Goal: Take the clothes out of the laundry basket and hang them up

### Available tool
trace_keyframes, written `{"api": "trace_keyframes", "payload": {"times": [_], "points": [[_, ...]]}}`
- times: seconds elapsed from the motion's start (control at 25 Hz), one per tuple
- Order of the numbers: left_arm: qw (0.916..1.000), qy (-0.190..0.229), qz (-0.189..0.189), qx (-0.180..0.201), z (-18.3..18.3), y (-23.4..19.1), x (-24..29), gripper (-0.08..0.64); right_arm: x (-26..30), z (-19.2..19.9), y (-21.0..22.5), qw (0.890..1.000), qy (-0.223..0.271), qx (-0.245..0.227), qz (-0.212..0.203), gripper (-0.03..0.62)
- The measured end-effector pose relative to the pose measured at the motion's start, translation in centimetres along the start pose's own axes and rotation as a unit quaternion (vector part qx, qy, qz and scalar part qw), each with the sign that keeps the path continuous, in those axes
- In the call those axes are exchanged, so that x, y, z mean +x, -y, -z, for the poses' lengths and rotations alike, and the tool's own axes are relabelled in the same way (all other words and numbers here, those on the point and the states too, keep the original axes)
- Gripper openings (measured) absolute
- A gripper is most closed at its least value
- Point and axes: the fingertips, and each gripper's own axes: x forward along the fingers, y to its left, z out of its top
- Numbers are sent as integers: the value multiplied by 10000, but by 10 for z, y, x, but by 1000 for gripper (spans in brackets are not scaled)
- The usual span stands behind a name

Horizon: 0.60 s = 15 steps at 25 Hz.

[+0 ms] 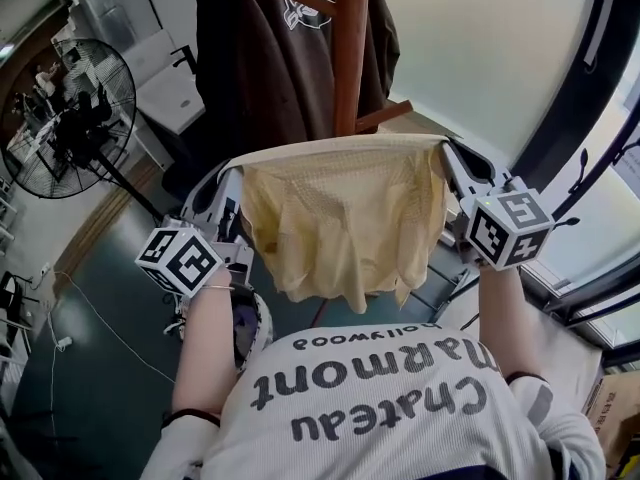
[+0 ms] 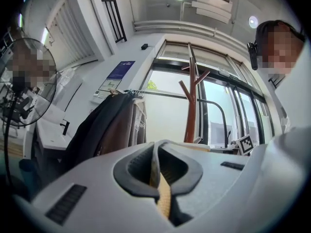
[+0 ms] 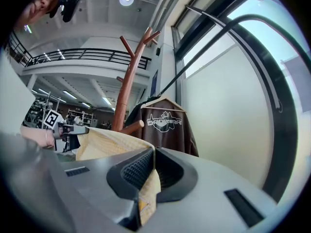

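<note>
A pale yellow garment hangs spread between my two grippers in front of me. My left gripper is shut on its left top corner, and the yellow cloth shows pinched between the jaws in the left gripper view. My right gripper is shut on the right top corner, with the cloth clamped in its jaws. Just behind the garment stands a wooden coat stand. A dark brown printed shirt hangs on it; the right gripper view shows this brown shirt on a hanger.
A black standing fan is at the left on the dark floor. A white counter lies behind the fan. A tall window with black frames runs along the right. A round basket shows partly below my left arm.
</note>
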Motion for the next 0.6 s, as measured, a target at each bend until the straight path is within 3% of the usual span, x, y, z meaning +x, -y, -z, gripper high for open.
{"api": "trace_keyframes", "payload": {"times": [0.24, 0.6], "points": [[9989, -431, -198, -48, 36, -14, 2, 12, 15, 51, 5, 9984, -541, 190, 6, 35], [9926, -1048, -406, -453, 94, -32, -11, 12, 23, 121, -5, 9900, -1290, 524, -235, 36]]}}
